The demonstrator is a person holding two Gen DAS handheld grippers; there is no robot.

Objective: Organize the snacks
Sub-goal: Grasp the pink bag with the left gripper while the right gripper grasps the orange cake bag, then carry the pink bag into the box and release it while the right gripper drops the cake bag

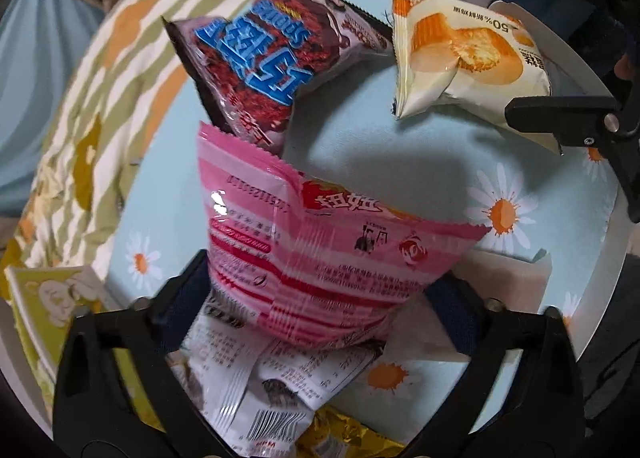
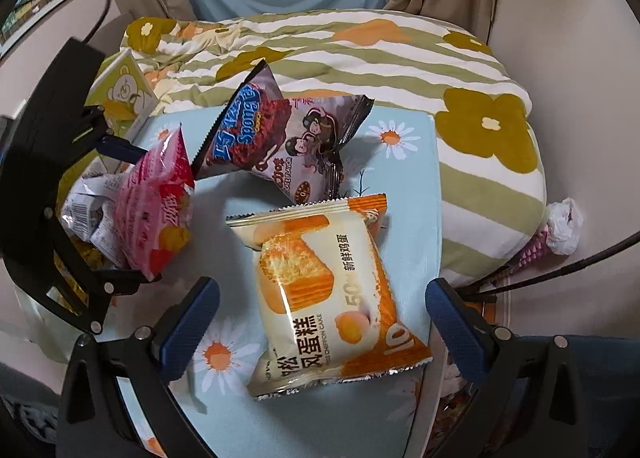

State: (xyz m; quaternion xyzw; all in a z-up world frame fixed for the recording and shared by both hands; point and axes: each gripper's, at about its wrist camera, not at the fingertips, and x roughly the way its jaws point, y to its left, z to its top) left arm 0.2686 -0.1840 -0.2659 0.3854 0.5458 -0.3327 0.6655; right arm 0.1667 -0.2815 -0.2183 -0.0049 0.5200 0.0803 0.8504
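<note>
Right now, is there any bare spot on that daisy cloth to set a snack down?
Yes: the bare patch of daisy cloth between the chocolate sponge packet, the chiffon cake packet and the pink packet. The pink packet's side is crowded with a white packet.

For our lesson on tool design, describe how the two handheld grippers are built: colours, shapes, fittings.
Both match. The right gripper has a matte black, angular plastic frame with triangular cutouts and silver screws, and each finger carries a dark blue rectangular pad. The left gripper shows the same black frame and silver screws. No markings or sleeves are visible.
</note>
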